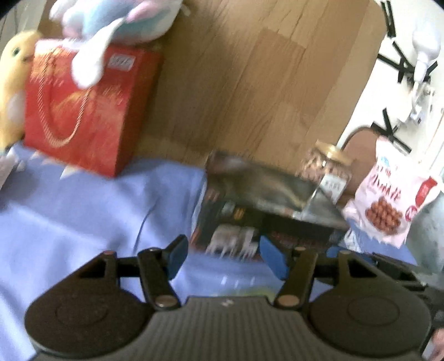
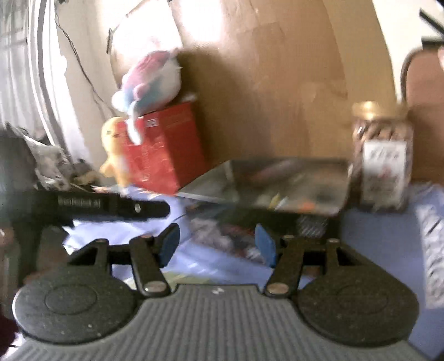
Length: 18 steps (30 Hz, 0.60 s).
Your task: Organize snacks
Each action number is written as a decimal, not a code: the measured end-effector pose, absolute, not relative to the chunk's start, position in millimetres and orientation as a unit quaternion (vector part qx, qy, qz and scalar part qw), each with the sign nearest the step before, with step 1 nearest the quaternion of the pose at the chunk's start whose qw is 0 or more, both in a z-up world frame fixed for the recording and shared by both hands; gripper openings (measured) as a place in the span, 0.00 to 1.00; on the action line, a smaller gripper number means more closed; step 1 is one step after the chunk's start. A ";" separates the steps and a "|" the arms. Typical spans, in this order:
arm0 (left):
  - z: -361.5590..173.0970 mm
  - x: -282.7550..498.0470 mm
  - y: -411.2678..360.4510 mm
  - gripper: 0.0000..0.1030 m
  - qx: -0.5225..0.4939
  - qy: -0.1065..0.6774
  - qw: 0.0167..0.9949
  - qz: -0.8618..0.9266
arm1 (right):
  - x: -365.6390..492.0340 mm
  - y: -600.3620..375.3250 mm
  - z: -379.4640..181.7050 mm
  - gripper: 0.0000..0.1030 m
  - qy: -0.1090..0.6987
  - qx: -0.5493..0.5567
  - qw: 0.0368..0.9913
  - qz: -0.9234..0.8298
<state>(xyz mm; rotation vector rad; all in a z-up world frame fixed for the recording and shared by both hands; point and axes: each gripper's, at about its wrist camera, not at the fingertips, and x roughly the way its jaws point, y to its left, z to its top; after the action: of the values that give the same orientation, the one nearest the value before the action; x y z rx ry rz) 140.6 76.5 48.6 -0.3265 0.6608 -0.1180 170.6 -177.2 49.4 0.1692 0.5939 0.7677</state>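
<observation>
L gripper (image 1: 222,255) and R gripper (image 2: 217,244) are hovering half-wide, gripping nothing, over the black snack box (image 1: 249,222) lying open on the blue cloth (image 1: 83,216). Box is looking light but, prob., flimsy cardboard; a side wall is offering best hold.

Red gift box (image 1: 83,111) on blue cloth (image 1: 69,222) | pastel plush (image 1: 116,19) atop box | yellow plush (image 1: 14,83) touching box's left side | cardboard panel (image 1: 249,83) behind

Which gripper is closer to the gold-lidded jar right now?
Right. The right gripper sits just left of the jar; the left gripper sees it farther off.
</observation>
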 end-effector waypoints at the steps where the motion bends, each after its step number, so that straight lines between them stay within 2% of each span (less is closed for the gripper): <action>1: 44.4 137.9 77.9 0.57 -0.160 0.334 0.927 -0.056 | 169.1 -177.4 46.9 0.61 0.299 0.088 0.875 0.371; 8: 13.4 146.6 87.4 0.57 -0.228 0.421 0.873 -0.095 | 184.6 -171.2 15.8 0.59 0.421 0.157 0.815 0.366; 9: 9.0 147.8 88.0 0.55 -0.239 0.428 0.866 -0.102 | 187.7 -170.2 11.9 0.57 0.434 0.172 0.806 0.364; 11: 2.7 145.1 86.9 0.53 -0.246 0.426 0.865 -0.103 | 191.2 -170.1 4.7 0.45 0.450 0.204 0.786 0.372; 14: 2.0 142.6 85.9 0.45 -0.247 0.423 0.866 -0.100 | 187.7 -168.4 2.7 0.35 0.453 0.221 0.777 0.377; 16: 3.3 142.2 84.8 0.34 -0.251 0.420 0.866 -0.105 | 182.3 -164.4 4.8 0.31 0.447 0.213 0.781 0.381; 18: 7.2 140.6 82.4 0.31 -0.249 0.414 0.869 -0.109 | 174.4 -160.8 12.7 0.27 0.431 0.192 0.794 0.383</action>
<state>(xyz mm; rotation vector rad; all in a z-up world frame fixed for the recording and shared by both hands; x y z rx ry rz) 140.6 82.4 7.2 -0.5217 0.8662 -0.2283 174.4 -160.8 12.7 0.4136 0.9261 0.8222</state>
